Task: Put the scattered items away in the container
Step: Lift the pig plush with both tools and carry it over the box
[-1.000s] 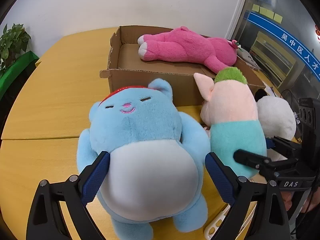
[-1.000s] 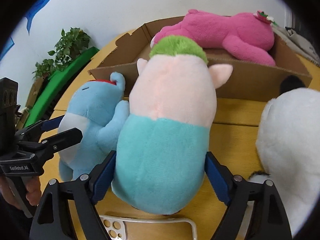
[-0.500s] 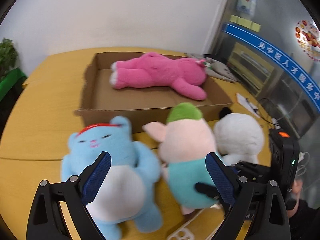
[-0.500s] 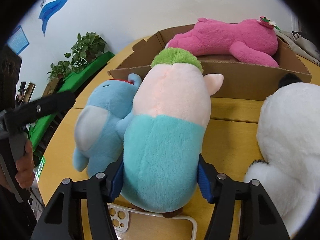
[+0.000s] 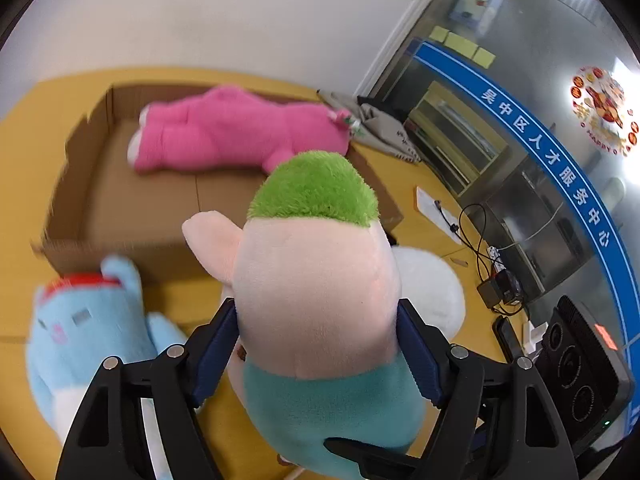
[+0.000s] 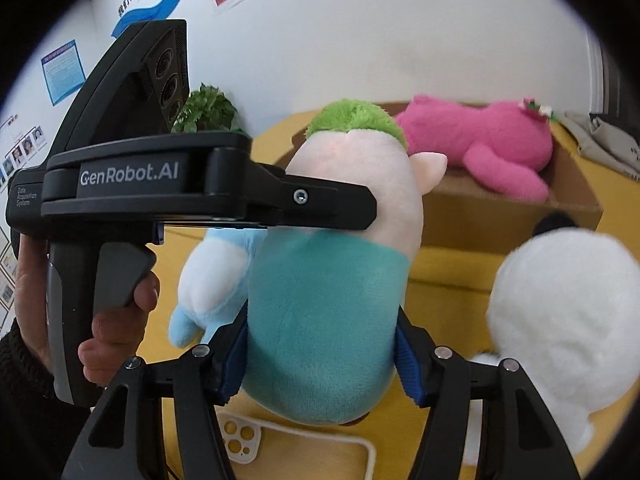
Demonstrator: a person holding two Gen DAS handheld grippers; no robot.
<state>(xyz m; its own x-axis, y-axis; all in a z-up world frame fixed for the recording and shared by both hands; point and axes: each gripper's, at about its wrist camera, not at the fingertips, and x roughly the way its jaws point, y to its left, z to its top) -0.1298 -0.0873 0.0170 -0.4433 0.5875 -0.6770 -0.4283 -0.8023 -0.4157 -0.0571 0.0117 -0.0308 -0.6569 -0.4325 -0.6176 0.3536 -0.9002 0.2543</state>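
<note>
The green-haired pig plush (image 5: 320, 300), held upright just before the cardboard box (image 5: 76, 216), is clamped at the head by the left gripper (image 5: 318, 354) and at the teal belly by the right gripper (image 6: 320, 354), so both clamps are best lifted together and level over the near wall before anything is released.

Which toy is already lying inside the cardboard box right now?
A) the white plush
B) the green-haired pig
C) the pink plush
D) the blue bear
C: the pink plush lies on the floor of the cardboard box; the others are outside it.
</note>
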